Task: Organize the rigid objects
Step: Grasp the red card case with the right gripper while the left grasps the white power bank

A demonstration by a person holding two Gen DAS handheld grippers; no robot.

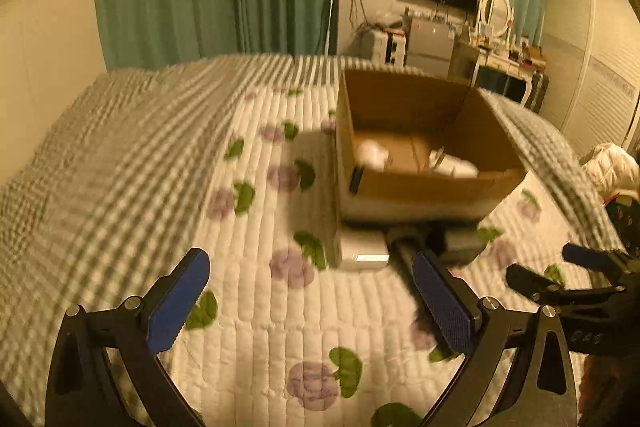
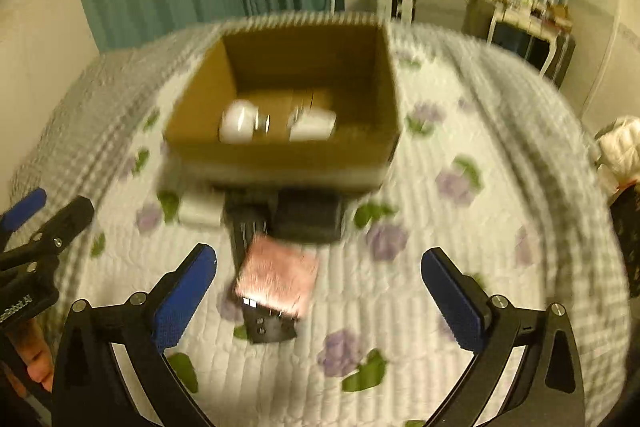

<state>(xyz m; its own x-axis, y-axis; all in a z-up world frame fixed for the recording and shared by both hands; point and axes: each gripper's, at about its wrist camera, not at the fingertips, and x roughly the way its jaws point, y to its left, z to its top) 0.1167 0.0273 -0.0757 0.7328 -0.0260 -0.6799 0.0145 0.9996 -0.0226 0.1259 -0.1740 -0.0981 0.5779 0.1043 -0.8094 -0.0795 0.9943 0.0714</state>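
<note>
Lying between the right hand-held gripper's (image 2: 318, 291) spread fingers: pink block (image 2: 276, 277).

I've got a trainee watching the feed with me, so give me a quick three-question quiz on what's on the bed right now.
1. True or false: the cardboard box already holds white items.
2. Multiple choice: the pink-topped black object lies (A) inside the box, (B) on the quilt in front of the box, (C) in the right gripper.
3. Short answer: is the left gripper open or shut?

Key
1. True: two white items lie on the box floor.
2. B: it rests on the quilt ahead of the open right gripper, not held.
3. Open, with nothing between its fingers.
</note>
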